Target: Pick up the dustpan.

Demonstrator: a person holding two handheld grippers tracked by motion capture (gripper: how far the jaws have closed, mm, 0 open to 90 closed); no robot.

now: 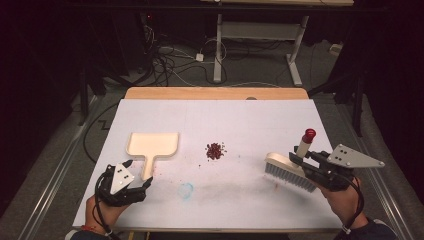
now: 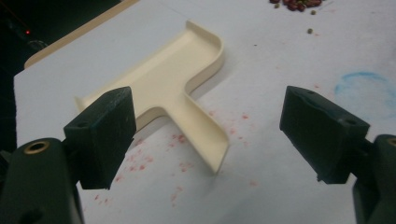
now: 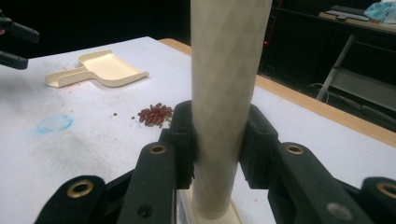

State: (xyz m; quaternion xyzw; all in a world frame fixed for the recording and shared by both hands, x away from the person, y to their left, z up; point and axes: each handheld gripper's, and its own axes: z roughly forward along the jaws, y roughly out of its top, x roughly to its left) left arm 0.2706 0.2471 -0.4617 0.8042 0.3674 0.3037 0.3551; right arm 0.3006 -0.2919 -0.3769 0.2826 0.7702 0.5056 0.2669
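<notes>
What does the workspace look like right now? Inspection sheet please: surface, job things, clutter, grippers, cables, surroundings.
Surface: white table, red specks and a blue smudge near the front.
Job's things: cream dustpan lying flat; brush at the right, bristles down; pile of red beans between them.
Clutter: a few stray beans beside the pile.
Grippers: left gripper open, dustpan handle between the jaws, untouched; right gripper shut on the brush handle.
Cables: loose tangle on the floor behind the table.
Surroundings: dark room, desk frame behind.
</notes>
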